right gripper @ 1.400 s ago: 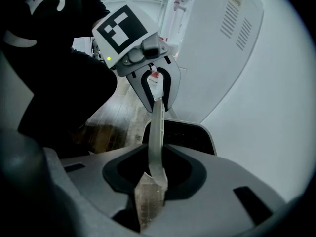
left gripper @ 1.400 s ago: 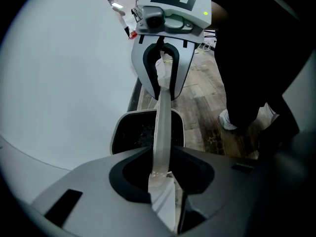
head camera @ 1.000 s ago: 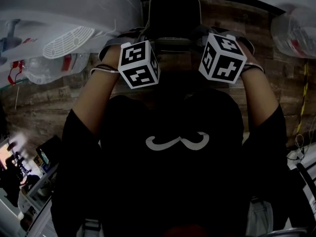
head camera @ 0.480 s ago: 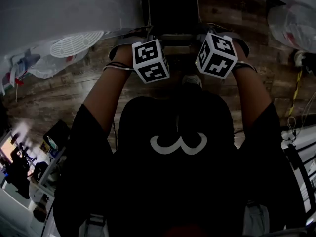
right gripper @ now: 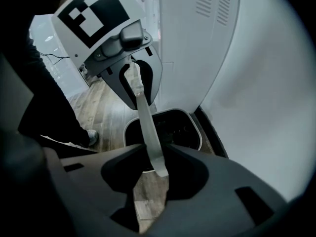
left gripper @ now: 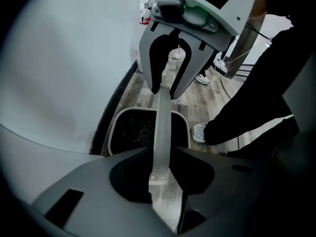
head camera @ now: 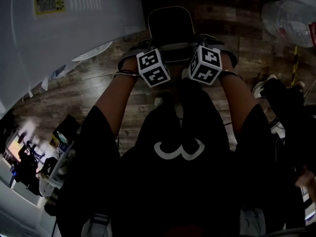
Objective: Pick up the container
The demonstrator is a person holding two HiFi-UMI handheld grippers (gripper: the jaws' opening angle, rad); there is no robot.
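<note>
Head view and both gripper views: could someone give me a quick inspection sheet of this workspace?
Surface: wood plank floor; no table seen.
Job's things: black bin with a pale rim, on the floor below the grippers.
Clutter: clear plastic item.
Grippers: left gripper jaws shut on a pale strip; right gripper jaws have just been opening, with the strip's other end between them.
Cables: yellow-and-black cord.
Surroundings: big white appliance; a bystander's shoe.
</note>
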